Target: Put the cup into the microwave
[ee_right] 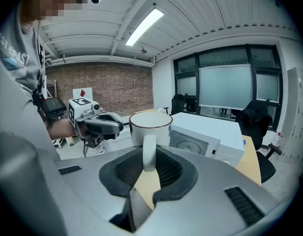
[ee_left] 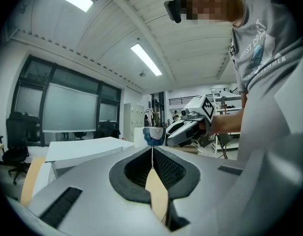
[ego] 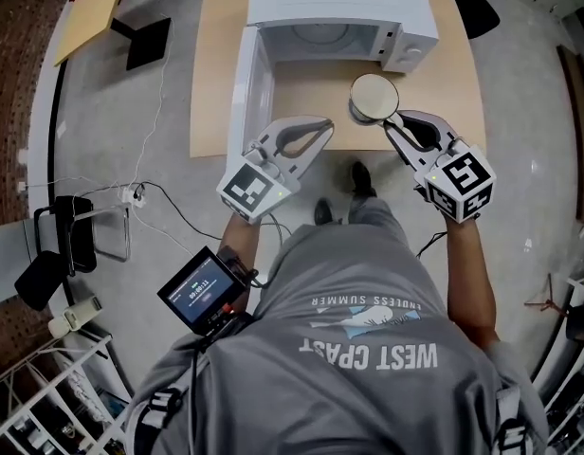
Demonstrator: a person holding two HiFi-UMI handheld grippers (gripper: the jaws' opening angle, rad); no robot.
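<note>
While the right hand-held gripper (ego: 392, 123) is clamped on the handle of the white cup (ego: 374, 97), the cup stands upright at its tips, just ahead of it and short of the open microwave (ego: 339, 12) on the table (ego: 221, 74). The left hand-held gripper (ego: 320, 127), jaws together and empty, hangs to the right gripper's left, beside the swung-open door (ego: 246, 93).

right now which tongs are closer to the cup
Right. The right tongs grip the cup by its handle; the left tongs, shut and empty, sit apart to its left.
</note>
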